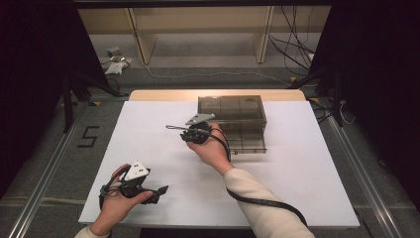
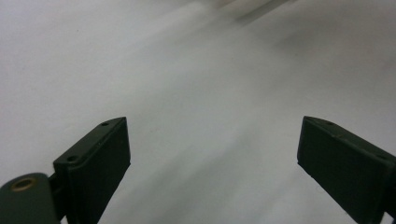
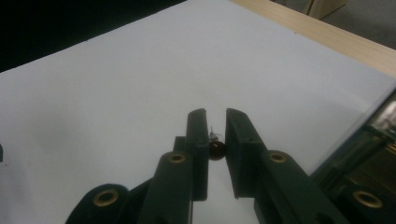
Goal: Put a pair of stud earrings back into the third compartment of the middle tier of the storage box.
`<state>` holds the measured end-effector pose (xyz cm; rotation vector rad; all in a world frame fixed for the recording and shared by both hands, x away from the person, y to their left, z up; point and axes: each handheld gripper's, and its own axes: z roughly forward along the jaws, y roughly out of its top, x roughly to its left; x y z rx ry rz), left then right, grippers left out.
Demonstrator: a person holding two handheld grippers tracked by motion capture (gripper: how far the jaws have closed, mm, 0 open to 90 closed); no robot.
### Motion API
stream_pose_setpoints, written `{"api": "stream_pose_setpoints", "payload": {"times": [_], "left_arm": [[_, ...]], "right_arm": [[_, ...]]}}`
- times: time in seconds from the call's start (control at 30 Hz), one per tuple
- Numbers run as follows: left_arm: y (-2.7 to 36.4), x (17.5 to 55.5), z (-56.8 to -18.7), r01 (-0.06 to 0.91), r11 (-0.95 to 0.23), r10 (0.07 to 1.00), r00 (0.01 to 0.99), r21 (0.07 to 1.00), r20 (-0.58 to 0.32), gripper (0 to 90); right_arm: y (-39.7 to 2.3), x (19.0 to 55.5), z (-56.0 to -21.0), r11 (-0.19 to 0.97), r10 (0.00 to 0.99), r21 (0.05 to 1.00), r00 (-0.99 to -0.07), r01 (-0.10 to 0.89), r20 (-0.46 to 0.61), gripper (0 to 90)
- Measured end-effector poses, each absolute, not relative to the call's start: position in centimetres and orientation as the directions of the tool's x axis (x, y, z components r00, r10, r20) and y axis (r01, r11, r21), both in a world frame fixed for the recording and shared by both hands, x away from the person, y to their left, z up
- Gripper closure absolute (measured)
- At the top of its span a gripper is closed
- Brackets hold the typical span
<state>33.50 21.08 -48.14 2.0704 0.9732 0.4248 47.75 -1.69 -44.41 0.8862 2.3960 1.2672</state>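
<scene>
Here, right gripper (image 3: 216,122) above the white table (image 1: 307,163), just left of the smoky clear compartment box (image 1: 233,110), jaws narrow and pinching a small dark round bead (image 3: 217,149), left gripper (image 1: 159,190) low near the front edge, jaws wide with nothing between.

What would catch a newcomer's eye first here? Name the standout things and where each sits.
First, the smoky clear plastic compartment box at the far middle of the white table, its lid standing open. Just left of it the right gripper has its fingers closed on a tiny dark bead-like part. Near the front left edge, the left gripper rests with fingers wide apart and nothing between them.
</scene>
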Motion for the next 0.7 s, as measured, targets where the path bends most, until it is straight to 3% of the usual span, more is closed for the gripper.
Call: {"api": "stream_pose_setpoints", "payload": {"times": [0.7], "left_arm": [[21.0,33.5,-48.2,0.495,-0.391,0.762,0.647,0.776,-0.029,9.6]], "right_arm": [[-6.6,47.5,-43.4,0.376,0.686,0.837,-0.726,0.399,0.038,80.7]]}}
